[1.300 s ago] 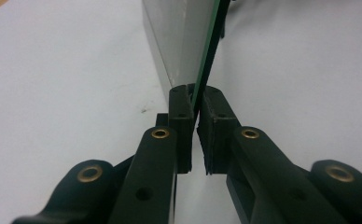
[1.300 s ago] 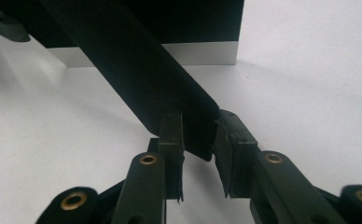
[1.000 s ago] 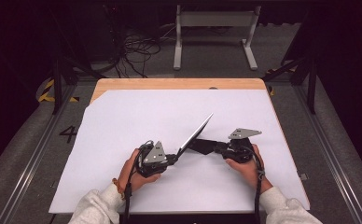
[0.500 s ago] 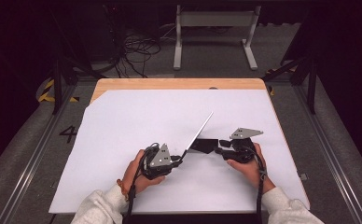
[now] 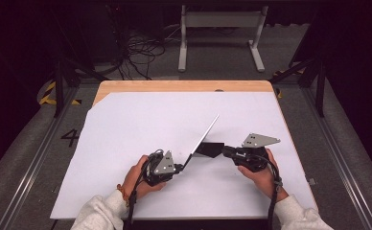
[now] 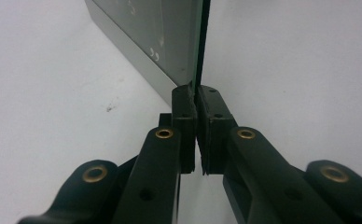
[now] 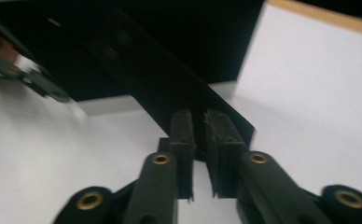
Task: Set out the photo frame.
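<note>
The thin panel [image 5: 204, 135] stands tilted mid-desk [image 5: 126, 124], stiff, light, slick-faced, so edges are the place to grip; my left claw [image 5: 178, 166] is clamped on its lower edge, my right claw [image 5: 225, 150] has just been closing beside its dark flap [image 5: 210, 149], pads nearly together

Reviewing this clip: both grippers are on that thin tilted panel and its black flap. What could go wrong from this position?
1. The left gripper pinches only the bottom edge of the thin panel, which stands tilted on the white table sheet; it could lever out of the pads and drop.
2. The right gripper has just been closing on the black flap, catching only its rim; it may slip off.
3. Opposed pulls could bend or tear the join between panel and flap.
</note>
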Motion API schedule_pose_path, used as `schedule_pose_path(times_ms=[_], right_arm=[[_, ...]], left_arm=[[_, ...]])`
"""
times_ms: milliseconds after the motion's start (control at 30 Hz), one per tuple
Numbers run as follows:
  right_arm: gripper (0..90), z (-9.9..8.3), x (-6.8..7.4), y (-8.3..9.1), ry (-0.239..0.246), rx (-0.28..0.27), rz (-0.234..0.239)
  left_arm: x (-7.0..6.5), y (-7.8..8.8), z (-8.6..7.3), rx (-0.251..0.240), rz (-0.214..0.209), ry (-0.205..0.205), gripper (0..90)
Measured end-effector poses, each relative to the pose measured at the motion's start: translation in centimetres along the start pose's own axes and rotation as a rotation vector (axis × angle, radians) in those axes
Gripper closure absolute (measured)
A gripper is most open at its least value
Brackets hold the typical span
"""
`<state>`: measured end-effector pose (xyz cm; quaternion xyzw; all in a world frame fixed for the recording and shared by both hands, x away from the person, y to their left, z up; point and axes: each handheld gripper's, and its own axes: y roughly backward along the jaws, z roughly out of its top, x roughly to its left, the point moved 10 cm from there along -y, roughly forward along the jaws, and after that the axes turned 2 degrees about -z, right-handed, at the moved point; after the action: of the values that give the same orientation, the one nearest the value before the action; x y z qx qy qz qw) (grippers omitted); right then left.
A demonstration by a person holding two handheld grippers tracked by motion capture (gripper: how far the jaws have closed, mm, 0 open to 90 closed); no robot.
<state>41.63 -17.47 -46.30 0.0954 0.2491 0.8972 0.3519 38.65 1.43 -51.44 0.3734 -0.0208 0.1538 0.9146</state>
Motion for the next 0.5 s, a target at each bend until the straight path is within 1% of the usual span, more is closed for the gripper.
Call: schedule_pose_path(times_ms=[67, 133, 200, 233, 267, 400, 433, 500], right_arm=[[86.2, 0.7, 0.7, 0.1, 0.014, -0.023, 0.005], [87.2, 1.3, 1.5, -0.1, 0.027, -0.038, 0.019], [87.6, 1.8, 2.0, -0.7, 0.036, -0.042, 0.026], [87.5, 2.0, 2.3, -1.0, 0.042, -0.043, 0.031], [87.5, 2.0, 2.6, -1.2, 0.045, -0.041, 0.034], [88.3, 2.3, 3.0, -2.2, 0.042, -0.042, 0.038], [88.6, 2.4, 3.0, -2.3, 0.041, -0.046, 0.037], [88.8, 2.6, 3.2, -2.5, 0.046, -0.049, 0.041]], left_arm=[[0.0, 0.0, 0.0, -0.004, -0.004, 0.001, 86.1], [0.0, -0.1, 0.1, -0.012, -0.015, 0.006, 86.0], [-0.2, -0.2, 0.2, -0.015, -0.021, 0.011, 85.9], [-0.2, -0.3, 0.3, -0.019, -0.022, 0.003, 85.9], [-0.2, -0.3, 0.3, -0.018, -0.022, 0.005, 85.9], [-0.3, -0.4, 0.4, -0.024, -0.032, 0.004, 85.8], [-0.4, -0.5, 0.4, -0.024, -0.032, 0.013, 85.7], [-0.4, -0.5, 0.6, -0.028, -0.033, 0.003, 85.7]])
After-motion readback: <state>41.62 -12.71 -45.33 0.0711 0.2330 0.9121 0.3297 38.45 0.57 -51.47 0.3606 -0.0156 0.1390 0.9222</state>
